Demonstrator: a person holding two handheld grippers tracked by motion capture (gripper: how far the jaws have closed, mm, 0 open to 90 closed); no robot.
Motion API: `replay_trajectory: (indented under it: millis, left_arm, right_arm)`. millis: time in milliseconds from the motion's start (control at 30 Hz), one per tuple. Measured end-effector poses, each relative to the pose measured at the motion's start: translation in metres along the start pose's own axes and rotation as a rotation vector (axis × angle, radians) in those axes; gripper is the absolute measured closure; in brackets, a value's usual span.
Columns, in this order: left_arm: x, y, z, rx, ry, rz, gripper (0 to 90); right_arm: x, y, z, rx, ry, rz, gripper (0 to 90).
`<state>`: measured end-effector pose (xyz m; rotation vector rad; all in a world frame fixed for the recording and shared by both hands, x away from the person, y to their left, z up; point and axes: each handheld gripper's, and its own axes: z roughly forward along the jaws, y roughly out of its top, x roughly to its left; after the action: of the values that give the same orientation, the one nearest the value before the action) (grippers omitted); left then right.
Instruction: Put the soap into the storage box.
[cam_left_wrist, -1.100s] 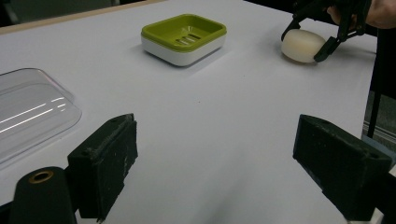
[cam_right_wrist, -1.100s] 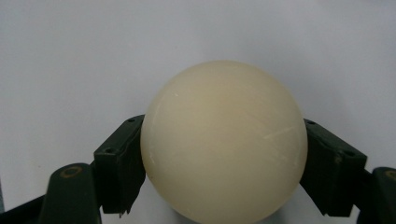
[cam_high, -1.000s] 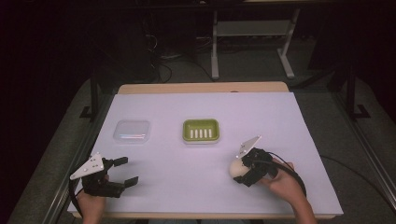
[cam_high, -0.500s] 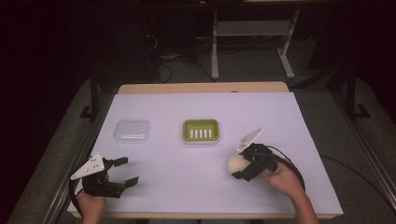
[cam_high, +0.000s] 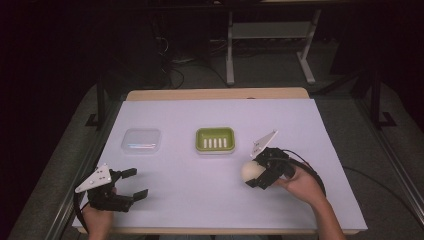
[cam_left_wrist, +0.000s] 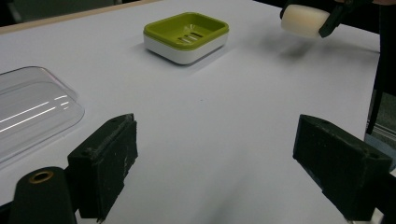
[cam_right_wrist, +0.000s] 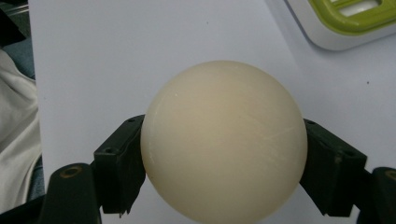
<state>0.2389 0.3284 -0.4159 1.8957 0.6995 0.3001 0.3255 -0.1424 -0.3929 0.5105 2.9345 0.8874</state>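
My right gripper (cam_high: 256, 176) is shut on a cream oval bar of soap (cam_high: 252, 171), held just above the table at the right of centre. The soap (cam_right_wrist: 223, 140) sits squarely between the two black jaws in the right gripper view, and it shows far off as the soap (cam_left_wrist: 301, 20) in the left gripper view. A green soap dish (cam_high: 215, 139) with a white base rests at mid table, up and left of the soap. My left gripper (cam_high: 135, 184) stands open and bare near the front left edge, its jaws wide apart around the gripper's middle (cam_left_wrist: 215, 154).
A clear plastic lid (cam_high: 142, 139) lies flat left of the dish, also seen as the lid (cam_left_wrist: 32, 105) close ahead of the left gripper. The white table cover (cam_high: 200, 195) ends near the wooden back edge (cam_high: 215, 93). A metal stand (cam_high: 270, 30) rises behind the table.
My right gripper with the soap has risen a little and drifted up toward the dish. The left gripper has stayed where it was.
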Motion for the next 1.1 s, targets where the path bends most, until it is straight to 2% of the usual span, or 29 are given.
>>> replay_trajectory:
  millis: [200,500,800,1100]
  left_arm:
    - [0.000,0.000,0.000,-0.004,0.001,-0.002,13.1]
    - [0.001,0.000,-0.001,-0.003,0.003,0.009,13.1]
    - [0.000,0.000,-0.001,-0.005,0.003,0.000,13.1]
    - [0.000,0.000,-0.001,-0.009,0.003,-0.003,13.1]
  right_arm:
    - [-0.003,0.009,-0.007,-0.016,0.014,-0.005,23.2]
    - [-0.009,0.020,-0.007,-0.021,0.030,-0.014,23.2]
    - [-0.014,0.035,-0.010,-0.028,0.052,-0.029,23.2]
    - [-0.018,0.048,-0.014,-0.047,0.047,-0.040,23.2]
